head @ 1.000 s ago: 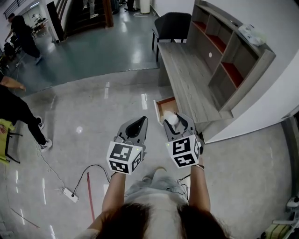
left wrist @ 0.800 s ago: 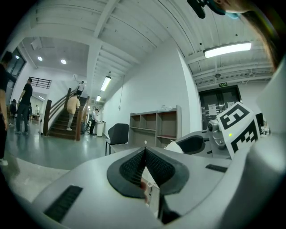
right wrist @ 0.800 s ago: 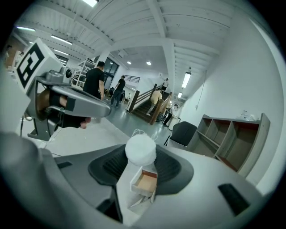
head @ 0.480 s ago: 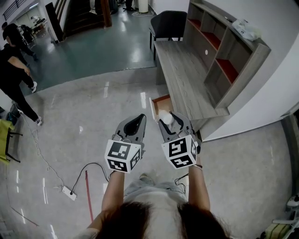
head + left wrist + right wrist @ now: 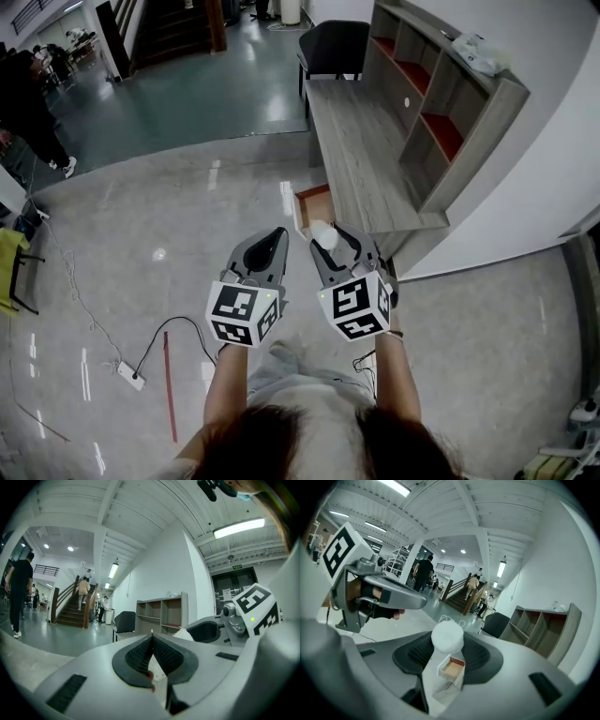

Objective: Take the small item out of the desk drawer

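Grip first: our right gripper has its jaws closed narrowly on a small white ball, which sits pinched between the ribbed pads at the tips. Our left gripper has its jaws pressed together with nothing between them. In the head view we hold both side by side, the left gripper just beside the right gripper, and the ball is out of the drawer, in the air at its near end. The drawer stands pulled out from the grey desk. Only the right gripper view looks into the drawer, showing its reddish-brown bottom. The left gripper view instead shows us a staircase.
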`<action>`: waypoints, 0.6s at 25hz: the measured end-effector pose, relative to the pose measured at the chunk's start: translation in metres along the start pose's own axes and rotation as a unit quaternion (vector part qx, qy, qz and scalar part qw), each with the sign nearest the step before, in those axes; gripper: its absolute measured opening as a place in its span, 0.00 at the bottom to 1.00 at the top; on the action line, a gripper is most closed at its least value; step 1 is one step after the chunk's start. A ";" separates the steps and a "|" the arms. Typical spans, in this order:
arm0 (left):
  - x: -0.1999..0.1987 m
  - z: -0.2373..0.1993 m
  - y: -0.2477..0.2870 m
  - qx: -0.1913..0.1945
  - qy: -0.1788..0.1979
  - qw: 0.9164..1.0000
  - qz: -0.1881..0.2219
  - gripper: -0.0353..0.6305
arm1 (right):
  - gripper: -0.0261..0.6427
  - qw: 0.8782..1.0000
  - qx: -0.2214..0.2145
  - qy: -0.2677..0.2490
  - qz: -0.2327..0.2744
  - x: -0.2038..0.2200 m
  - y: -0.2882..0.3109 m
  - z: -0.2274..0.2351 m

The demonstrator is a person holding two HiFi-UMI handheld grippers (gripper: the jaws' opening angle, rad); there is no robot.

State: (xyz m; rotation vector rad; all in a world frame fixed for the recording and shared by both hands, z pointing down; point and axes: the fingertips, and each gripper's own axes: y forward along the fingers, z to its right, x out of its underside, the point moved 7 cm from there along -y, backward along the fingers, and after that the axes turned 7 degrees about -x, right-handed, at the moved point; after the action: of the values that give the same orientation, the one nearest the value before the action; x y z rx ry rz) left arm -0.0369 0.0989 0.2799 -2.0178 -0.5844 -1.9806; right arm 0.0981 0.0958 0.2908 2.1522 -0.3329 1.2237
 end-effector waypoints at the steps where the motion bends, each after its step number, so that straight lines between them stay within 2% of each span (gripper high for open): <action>1: 0.000 0.004 -0.003 -0.001 0.001 1.000 0.000 0.08 | 0.33 1.000 -0.002 -0.001 0.002 0.000 -0.004 -0.001; 9: -0.001 0.031 -0.026 -0.011 0.007 1.000 0.003 0.08 | 0.33 1.000 -0.012 -0.001 0.021 0.005 -0.036 -0.013; 15: 0.000 0.047 -0.047 -0.022 0.004 1.000 0.006 0.08 | 0.33 0.999 -0.017 0.017 0.036 0.011 -0.061 -0.023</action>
State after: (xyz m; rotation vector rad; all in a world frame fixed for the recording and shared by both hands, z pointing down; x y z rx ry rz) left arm -0.0166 0.1616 0.2734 -2.0335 -0.5295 -2.0103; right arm 0.1188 0.1577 0.2838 2.1038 -0.4165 1.2848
